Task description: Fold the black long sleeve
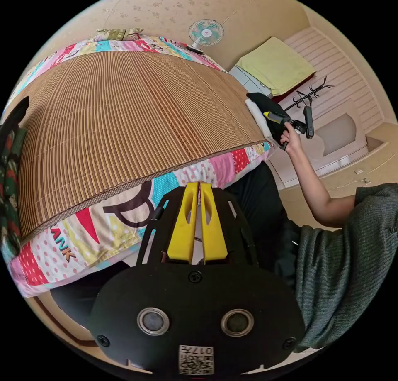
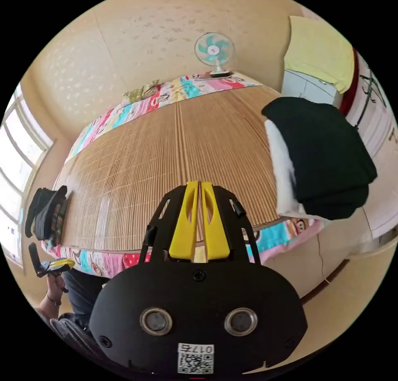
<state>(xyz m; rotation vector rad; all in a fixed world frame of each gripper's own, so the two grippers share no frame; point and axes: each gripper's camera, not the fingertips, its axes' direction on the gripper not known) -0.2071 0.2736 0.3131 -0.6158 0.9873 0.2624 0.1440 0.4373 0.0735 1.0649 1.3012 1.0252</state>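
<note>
A mat [image 2: 174,157] lies on the bed [image 2: 286,231]. At one corner a folded long sleeve [image 2: 327,157] rests on another folded garment [image 2: 282,169]; a clothes pile [image 2: 47,215] sits opposite, a fan [image 2: 213,51] behind.

Two handheld grippers, the left gripper [image 1: 199,184] and the right gripper [image 2: 200,184], each with two yellow jaws pressed together. One bamboo mat [image 2: 174,165] at frame centre, one electric fan [image 2: 214,51] at top, one folded black garment [image 2: 323,157] on one white garment [image 2: 282,169] at right.
</note>
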